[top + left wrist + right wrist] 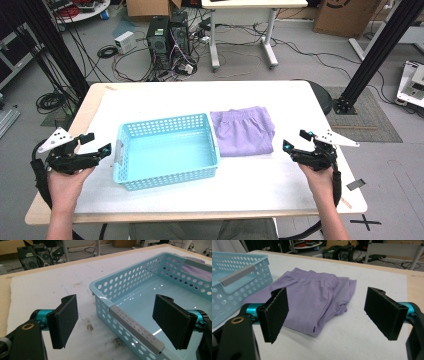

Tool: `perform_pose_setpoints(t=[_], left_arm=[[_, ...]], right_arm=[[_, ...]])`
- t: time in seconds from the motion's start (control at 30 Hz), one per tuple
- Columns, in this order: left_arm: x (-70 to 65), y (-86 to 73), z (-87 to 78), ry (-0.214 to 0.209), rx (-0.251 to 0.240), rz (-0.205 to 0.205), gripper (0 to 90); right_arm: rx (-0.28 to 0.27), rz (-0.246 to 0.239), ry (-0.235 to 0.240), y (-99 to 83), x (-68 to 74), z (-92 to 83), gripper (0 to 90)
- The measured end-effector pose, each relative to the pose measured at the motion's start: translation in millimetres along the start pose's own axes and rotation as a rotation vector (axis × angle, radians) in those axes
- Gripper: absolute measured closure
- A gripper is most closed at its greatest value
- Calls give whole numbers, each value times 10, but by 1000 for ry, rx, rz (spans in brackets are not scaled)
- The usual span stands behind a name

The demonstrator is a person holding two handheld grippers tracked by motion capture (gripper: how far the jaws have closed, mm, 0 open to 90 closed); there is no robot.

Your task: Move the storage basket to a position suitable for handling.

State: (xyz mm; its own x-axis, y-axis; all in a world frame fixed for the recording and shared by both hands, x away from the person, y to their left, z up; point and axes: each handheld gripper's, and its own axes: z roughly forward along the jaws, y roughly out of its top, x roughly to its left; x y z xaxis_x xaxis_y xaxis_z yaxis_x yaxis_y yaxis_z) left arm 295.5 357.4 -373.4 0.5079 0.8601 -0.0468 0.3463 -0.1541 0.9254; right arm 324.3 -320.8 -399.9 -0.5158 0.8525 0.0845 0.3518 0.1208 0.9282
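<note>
A light blue perforated plastic basket [123,170] stands empty in the middle of the white table. Folded purple shorts [243,131] lie flat just right of it. My left gripper [97,144] hovers at the basket's left end, open, its jaws either side of the grey handle [136,328] with nothing between them. My right gripper [297,140] is open to the right of the shorts [314,297], pointing at them from a short way off. The basket wall [227,297] is at the left of the right gripper view.
The white table cover [260,185] has bare room in front of and behind the basket; wood edge [90,102] shows at the left. Beyond the table are computer towers [167,35], cables, a white desk [245,25] and black frame posts [380,50].
</note>
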Motion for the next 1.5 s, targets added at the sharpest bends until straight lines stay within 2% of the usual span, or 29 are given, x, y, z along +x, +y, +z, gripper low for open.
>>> perform_pose_setpoints(t=[0.6, 0.87, 1.5], left_arm=[[-12, -91, -79, -11, -13, -4, 205], [-18, -110, -126, -9, -21, 0, 205], [-100, -185, -237, -41, -25, 6, 205]], right_arm=[[18, -30, -11, 4, 12, 38, 197], [17, -32, -22, 25, 19, 61, 197], [18, -32, -21, 25, 37, 41, 197]])
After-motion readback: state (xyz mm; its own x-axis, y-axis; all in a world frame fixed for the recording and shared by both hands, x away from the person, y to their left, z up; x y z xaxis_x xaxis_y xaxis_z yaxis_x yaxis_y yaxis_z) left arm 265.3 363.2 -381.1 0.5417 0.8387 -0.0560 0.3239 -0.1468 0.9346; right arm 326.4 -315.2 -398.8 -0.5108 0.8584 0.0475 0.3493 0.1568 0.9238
